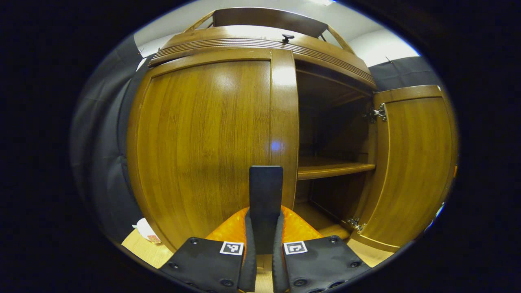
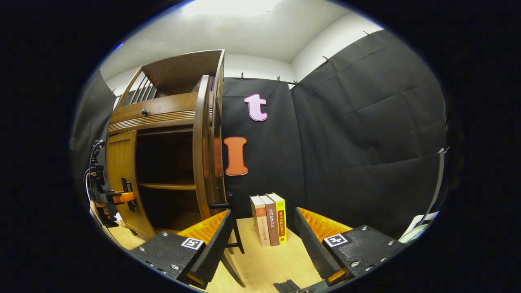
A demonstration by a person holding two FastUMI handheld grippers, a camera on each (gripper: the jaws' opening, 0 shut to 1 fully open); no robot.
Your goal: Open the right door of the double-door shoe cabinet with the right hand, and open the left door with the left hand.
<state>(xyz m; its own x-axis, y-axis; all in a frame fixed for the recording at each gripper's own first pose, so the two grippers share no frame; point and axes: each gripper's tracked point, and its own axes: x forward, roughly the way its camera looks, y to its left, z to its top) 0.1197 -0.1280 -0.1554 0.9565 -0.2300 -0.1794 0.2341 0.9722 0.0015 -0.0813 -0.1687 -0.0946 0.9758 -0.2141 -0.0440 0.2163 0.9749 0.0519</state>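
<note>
Shoe cabinet (image 1: 260, 44) on desk (image 2: 260, 264). Right door (image 1: 411, 162) swung open; left door (image 1: 203, 142) shut. Left gripper (image 1: 265, 228) fingers clamped on left door's handle (image 1: 265, 191). Right gripper (image 2: 260, 244) fingers apart, holding nothing. Step: left door. Next, likely: pull outward along hinge arc.

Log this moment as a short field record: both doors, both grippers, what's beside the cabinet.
cabinet: wooden shoe cabinet on a light wooden surface
right door: right door swung open, shelf visible inside
left door: left door closed
left gripper: left gripper shut on the left door's handle
right gripper: right gripper open, holding nothing
beside cabinet: three upright books
</note>
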